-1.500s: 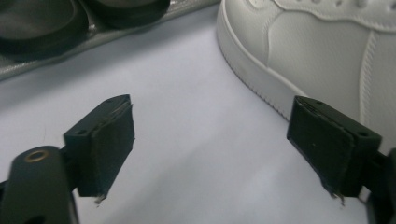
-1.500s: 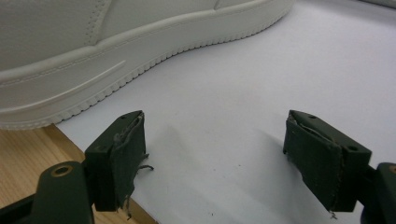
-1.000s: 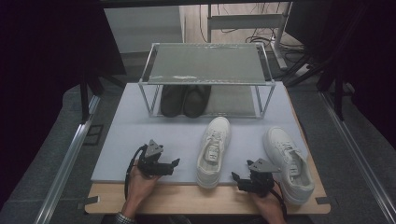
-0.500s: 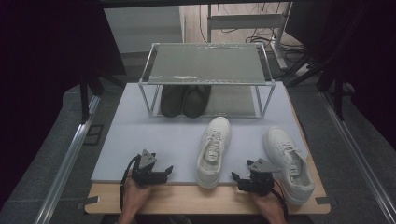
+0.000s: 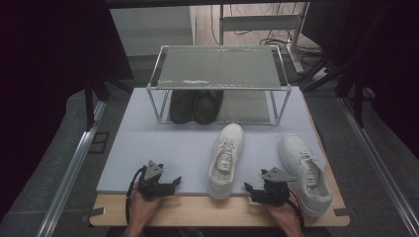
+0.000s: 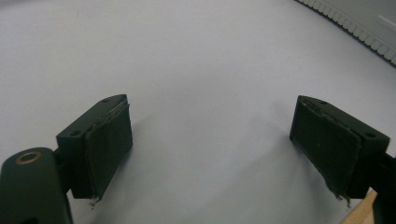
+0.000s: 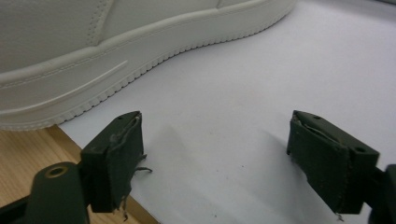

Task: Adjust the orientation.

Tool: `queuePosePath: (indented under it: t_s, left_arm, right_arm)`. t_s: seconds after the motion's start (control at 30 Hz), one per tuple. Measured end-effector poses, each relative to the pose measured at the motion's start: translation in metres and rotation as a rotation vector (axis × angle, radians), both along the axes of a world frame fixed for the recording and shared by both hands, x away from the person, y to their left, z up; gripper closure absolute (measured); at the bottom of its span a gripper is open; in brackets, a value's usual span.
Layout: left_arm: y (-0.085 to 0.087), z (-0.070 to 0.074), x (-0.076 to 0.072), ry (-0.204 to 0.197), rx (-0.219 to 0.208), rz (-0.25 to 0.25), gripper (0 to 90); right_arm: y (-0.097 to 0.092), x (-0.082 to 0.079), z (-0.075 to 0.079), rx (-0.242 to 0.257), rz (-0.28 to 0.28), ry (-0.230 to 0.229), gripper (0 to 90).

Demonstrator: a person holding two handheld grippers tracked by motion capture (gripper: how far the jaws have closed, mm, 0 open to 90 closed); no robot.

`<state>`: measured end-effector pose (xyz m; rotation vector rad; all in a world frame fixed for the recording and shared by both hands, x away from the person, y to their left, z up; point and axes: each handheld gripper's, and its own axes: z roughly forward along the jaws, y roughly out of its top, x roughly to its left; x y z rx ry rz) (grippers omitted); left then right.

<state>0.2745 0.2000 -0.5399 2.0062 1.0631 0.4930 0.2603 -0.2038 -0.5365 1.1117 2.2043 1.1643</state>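
High view: two white shoes [image 5: 226, 160], two grippers [image 5: 170, 184].

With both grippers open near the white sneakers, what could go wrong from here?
1. The middle white sneaker has its heel at the grey mat's front edge, so a push from the right gripper might slide it onto the wooden board.
2. The right white sneaker lies close beside the right hand, which could bump it.
3. The dark shoes fill the left of the rack; a sneaker might knock them.
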Motion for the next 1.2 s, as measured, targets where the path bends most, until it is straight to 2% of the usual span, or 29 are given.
queuePosePath:
  t_s: [0.17, 0.23, 0.3, 0.4, 0.53, 0.63, 0.7, 0.77, 0.83, 0.97, 1.1, 1.2]
  left_arm:
    - [0.0, 0.0, 0.0, 0.001, -0.001, 0.0, 12.6]
    - [0.0, 0.0, 0.0, 0.002, -0.002, 0.0, 12.7]
    - [0.0, 0.0, 0.0, 0.002, -0.003, 0.0, 12.7]
    - [0.0, 0.0, 0.0, 0.001, -0.001, 0.0, 12.7]
    - [0.0, 0.0, 0.0, 0.001, -0.001, 0.0, 12.7]
    - [0.0, 0.0, 0.0, 0.001, -0.001, 0.0, 12.7]
    - [0.0, 0.0, 0.0, 0.001, -0.001, 0.0, 12.7]
    - [0.0, 0.0, 0.0, 0.001, -0.001, 0.0, 12.7]
    - [0.0, 0.0, 0.0, 0.001, -0.002, 0.0, 12.7]
    - [0.0, 0.0, 0.0, 0.001, -0.002, 0.0, 12.7]
    - [0.0, 0.0, 0.0, 0.001, -0.001, 0.0, 12.8]
    - [0.0, 0.0, 0.0, 0.001, -0.001, 0.0, 12.7]
  right_arm:
    - [0.002, 0.002, 0.003, 0.005, -0.009, 0.031, 16.2]
    - [0.001, 0.003, 0.005, 0.01, -0.014, 0.044, 19.3]
    - [0.0, 0.003, 0.007, 0.031, -0.006, 0.059, 27.9]
    - [-0.001, 0.002, 0.011, 0.046, 0.006, 0.077, 35.8]
    - [0.002, 0.001, 0.018, 0.043, 0.029, 0.092, 38.8]
    - [0.004, 0.002, 0.025, 0.069, 0.056, 0.107, 39.4]
    - [0.007, 0.001, 0.031, 0.05, 0.067, 0.101, 41.9]
    - [0.01, -0.001, 0.036, 0.022, 0.062, 0.087, 46.7]
    - [0.013, -0.002, 0.041, 0.024, 0.066, 0.088, 52.5]
    - [0.013, 0.0, 0.049, 0.082, 0.087, 0.105, 63.3]
    - [0.013, 0.005, 0.055, 0.091, 0.14, 0.135, 73.2]
    - [0.013, 0.005, 0.062, 0.127, 0.178, 0.126, 84.0]
